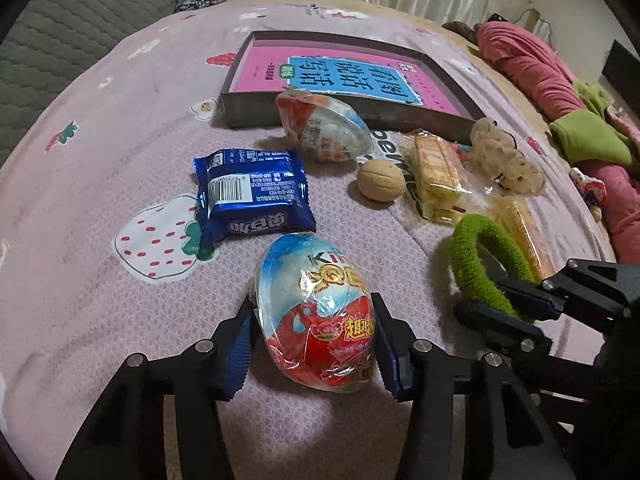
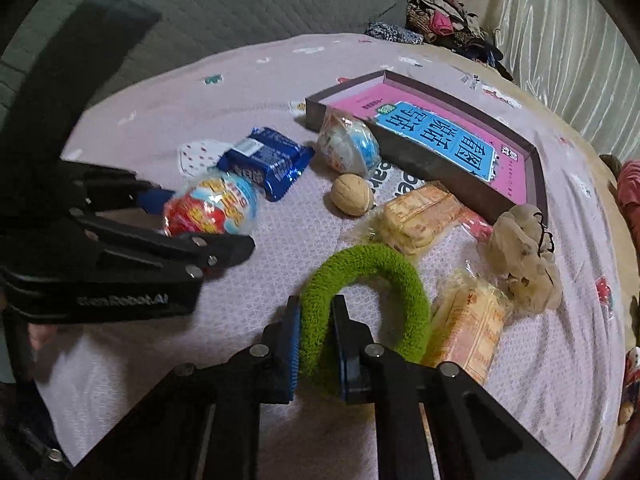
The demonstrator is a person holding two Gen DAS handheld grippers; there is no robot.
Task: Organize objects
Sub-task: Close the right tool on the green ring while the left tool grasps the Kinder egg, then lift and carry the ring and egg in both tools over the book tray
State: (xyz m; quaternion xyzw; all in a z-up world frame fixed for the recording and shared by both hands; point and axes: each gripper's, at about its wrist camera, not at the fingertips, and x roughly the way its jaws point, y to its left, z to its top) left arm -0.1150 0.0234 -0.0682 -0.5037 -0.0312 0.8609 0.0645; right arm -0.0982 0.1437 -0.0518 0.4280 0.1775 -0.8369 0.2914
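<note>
Egg (wrapped) clamped by downward-tilted left tongs.

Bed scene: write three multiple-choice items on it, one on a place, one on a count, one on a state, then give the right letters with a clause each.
1. Where does the walnut lie?
A. inside the box
B. on the sheet between two eggs
C. on the headband

2. How many wrapped toy eggs are there?
A. one
B. two
C. four

3. What is the state of the right hand-held gripper?
A. open above the box
B. shut on the green headband
C. shut on the blue packet

Answers: 1 B, it sits on the bare sheet outside the box; 2 B, near egg and far egg; 3 B, its pads squeeze the headband.
</note>
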